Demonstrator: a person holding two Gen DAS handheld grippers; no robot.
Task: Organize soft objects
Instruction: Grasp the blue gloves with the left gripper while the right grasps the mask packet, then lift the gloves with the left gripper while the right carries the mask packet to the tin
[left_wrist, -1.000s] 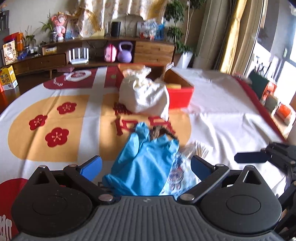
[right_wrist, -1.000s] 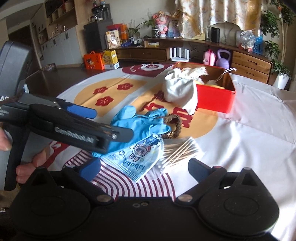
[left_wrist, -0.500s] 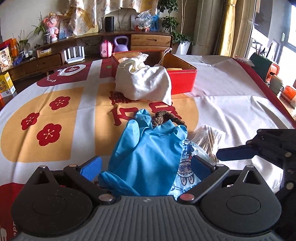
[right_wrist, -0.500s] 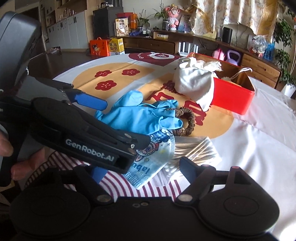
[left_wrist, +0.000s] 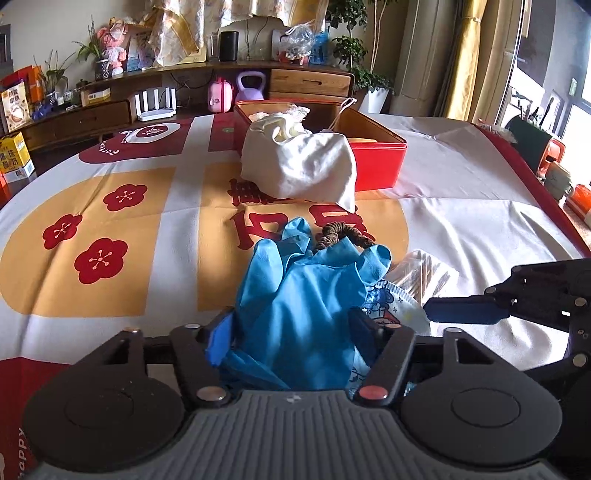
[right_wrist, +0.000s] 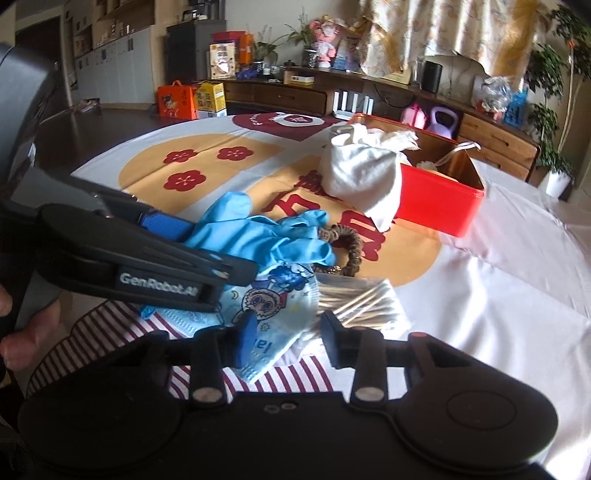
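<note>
A blue rubber glove (left_wrist: 306, 295) lies on the tablecloth, over a brown hair scrunchie (left_wrist: 340, 232) and a printed face mask (left_wrist: 388, 306). My left gripper (left_wrist: 291, 332) has closed in around the glove's cuff; its blue pads press the glove. In the right wrist view the glove (right_wrist: 258, 232) lies beyond the left gripper's arm (right_wrist: 147, 266). My right gripper (right_wrist: 288, 339) has narrowed around the face mask (right_wrist: 273, 306), pads at its edges. A white cloth bag (left_wrist: 299, 162) leans against the red tin box (left_wrist: 373, 147).
A clear packet of cotton swabs (right_wrist: 358, 299) lies right of the mask. The red box (right_wrist: 439, 199) stands open at the back. A wooden sideboard (left_wrist: 110, 110) with clutter runs behind the table. The table's right edge (left_wrist: 535, 184) has containers beside it.
Both grippers moved forward and down onto the pile and their jaws closed in: the left around the blue glove, the right around the face mask.
</note>
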